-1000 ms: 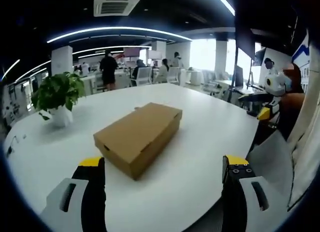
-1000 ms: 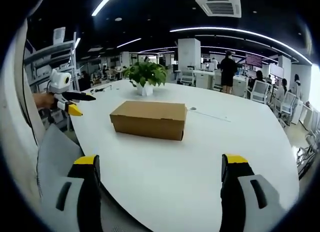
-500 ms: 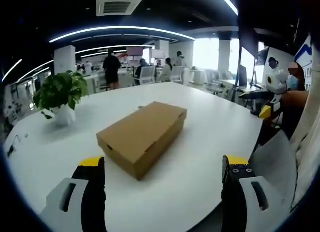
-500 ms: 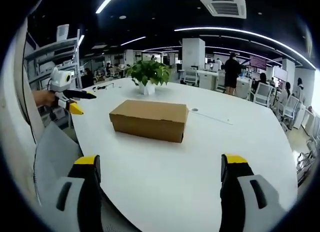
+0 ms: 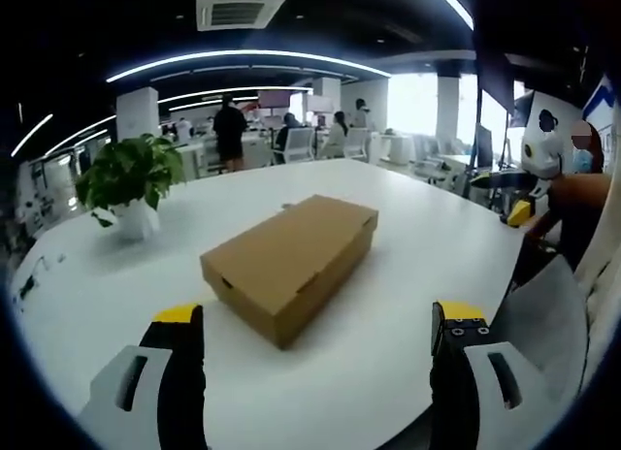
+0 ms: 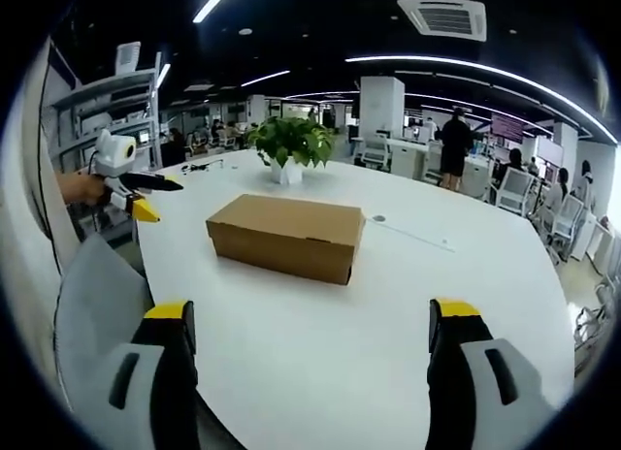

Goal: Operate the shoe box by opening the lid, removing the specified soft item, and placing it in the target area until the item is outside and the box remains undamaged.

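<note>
1. An open-plan office with curved ceiling light strips, desks, chairs and people standing in the background surrounds a large white table (image 5: 408, 237) with a rounded edge.
2. A closed brown cardboard shoe box (image 5: 289, 265) lies flat near the middle of the table, its lid down; in the right gripper view the shoe box (image 6: 285, 236) sits with a long side facing the camera.
3. A potted plant (image 5: 132, 181) in a white pot stands on the table beyond the box and well apart from it.
4. The left gripper (image 5: 318, 324) hangs above the near table edge, its yellow-tipped jaws spread wide with nothing between them, short of the box.
5. The right gripper (image 6: 315, 324) is likewise spread wide and empty, apart from the box.
6. In the right gripper view the left gripper appears at the far left, held in a hand (image 6: 78, 189) off the table's edge.
</note>
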A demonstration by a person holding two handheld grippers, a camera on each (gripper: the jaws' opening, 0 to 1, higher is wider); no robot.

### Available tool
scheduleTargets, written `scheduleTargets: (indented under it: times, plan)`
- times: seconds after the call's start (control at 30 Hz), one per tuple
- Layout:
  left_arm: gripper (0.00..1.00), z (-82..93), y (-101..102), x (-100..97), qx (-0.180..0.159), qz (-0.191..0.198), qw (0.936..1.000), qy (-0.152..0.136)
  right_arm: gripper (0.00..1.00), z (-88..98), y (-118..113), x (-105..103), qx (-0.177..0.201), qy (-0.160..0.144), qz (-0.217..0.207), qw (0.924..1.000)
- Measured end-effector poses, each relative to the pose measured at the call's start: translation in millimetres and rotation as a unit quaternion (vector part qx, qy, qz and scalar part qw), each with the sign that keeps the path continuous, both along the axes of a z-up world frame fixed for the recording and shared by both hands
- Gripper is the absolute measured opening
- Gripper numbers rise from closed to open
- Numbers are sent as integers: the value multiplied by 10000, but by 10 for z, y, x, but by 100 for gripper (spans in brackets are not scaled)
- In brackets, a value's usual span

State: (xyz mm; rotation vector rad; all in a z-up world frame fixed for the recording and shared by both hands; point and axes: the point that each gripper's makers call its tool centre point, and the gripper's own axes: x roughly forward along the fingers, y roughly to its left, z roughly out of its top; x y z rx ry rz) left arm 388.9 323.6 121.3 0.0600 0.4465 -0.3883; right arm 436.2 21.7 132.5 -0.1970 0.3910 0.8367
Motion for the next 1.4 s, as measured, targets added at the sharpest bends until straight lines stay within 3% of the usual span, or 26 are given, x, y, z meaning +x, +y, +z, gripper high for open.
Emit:
scheduleTargets:
  times: [0.53,1.4]
  plan:
    - [95,-129,147,64,105,403,9991,93,93,-144,126,252,-117,69,292,9995]
    - [87,-400,168,186,154,680,9972,268,86,-445,488,598,-275,106,954,9950]
